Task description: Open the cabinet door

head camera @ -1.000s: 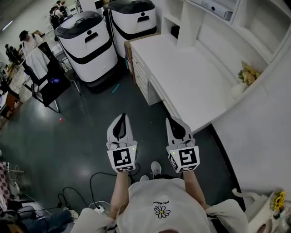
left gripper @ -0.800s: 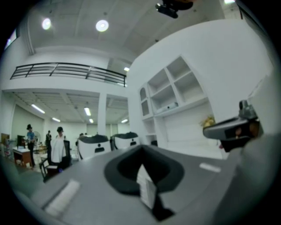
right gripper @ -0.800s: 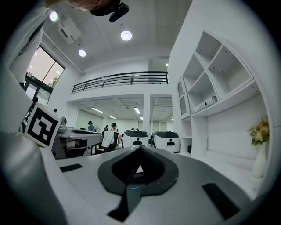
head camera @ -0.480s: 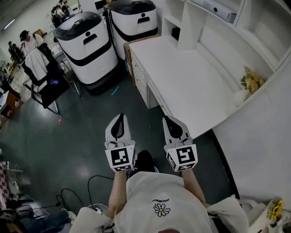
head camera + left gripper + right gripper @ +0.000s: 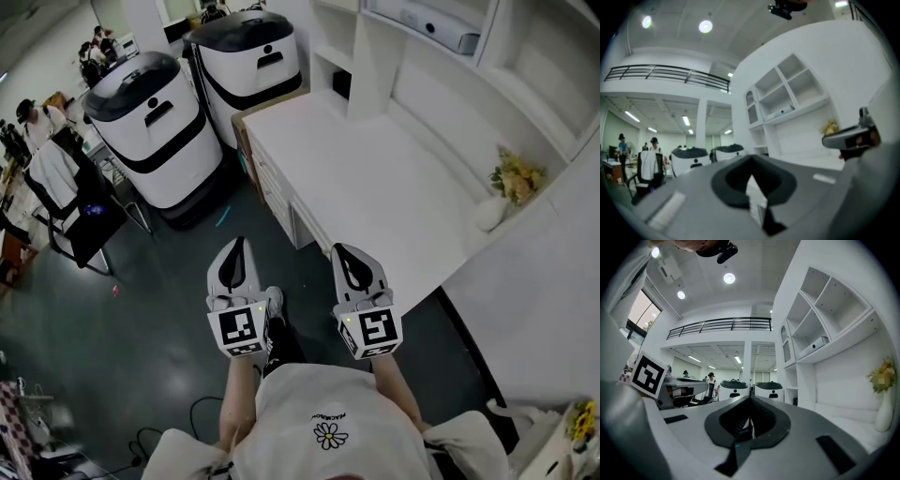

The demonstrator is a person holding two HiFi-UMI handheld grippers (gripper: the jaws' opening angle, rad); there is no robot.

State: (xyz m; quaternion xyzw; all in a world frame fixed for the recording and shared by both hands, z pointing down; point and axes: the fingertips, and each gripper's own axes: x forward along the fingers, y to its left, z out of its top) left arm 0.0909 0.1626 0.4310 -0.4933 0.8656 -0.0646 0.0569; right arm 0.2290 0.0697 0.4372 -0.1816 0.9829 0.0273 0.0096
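Head view: the left gripper and right gripper are held side by side and level over the dark floor, touching nothing. The cabinet is the run of white fronts under the near edge of the table, ahead of the right gripper and apart from it. Which front is the door, and where its handle sits, is too small to tell. The step in hand looks like the approach. To do it well, come in square to the fronts, bring the grippers below the table edge, and use the one nearer the handle, probably the right.

Left gripper view: its fingers are pressed together with nothing between them. Only shelves and the table top show, not the cabinet, so this gripper is aimed too high to serve. It would do best out of the door's swing.

Right gripper view: these fingers are likewise pressed together and empty. The view runs along the table towards two white machines, with flowers at the right. The fingers must spread before they reach the handle. The gripper should then drop to the fronts, pinch the handle fully and pull along the door's arc, not straight back.
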